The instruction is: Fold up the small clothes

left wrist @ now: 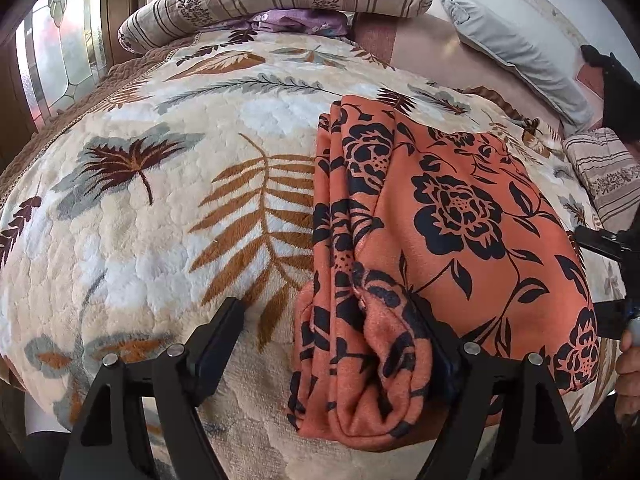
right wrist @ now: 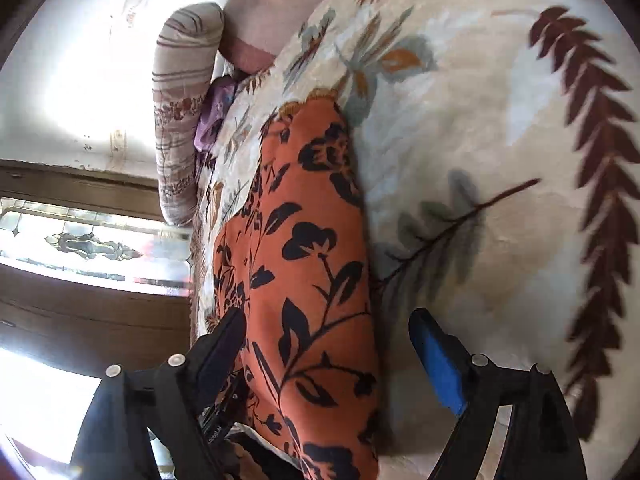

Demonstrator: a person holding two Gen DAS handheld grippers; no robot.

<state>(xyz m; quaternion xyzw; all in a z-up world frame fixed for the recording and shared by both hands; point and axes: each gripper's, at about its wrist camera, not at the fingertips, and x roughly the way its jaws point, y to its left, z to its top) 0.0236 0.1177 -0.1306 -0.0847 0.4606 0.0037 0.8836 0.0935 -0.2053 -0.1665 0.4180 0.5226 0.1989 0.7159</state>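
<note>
An orange garment with black flowers (left wrist: 440, 216) lies folded on a cream leaf-patterned blanket (left wrist: 160, 208). My left gripper (left wrist: 328, 316) is open; its jaws stand wide apart, the right finger (left wrist: 436, 344) against the garment's bunched near corner, the left finger (left wrist: 216, 336) over bare blanket. In the right wrist view the garment (right wrist: 304, 264) runs lengthwise between the jaws of my right gripper (right wrist: 328, 332), which is open, the fabric's near end lying between the left finger (right wrist: 224, 340) and the blue-padded right finger (right wrist: 436, 356). The right gripper's black frame also shows at the left view's right edge (left wrist: 608, 240).
A striped bolster (left wrist: 276, 0) and a purple cloth (left wrist: 296, 20) lie at the far end of the bed. A grey pillow (left wrist: 516, 52) sits at the back right. A stained-glass window (left wrist: 60, 60) and wooden frame are to the left.
</note>
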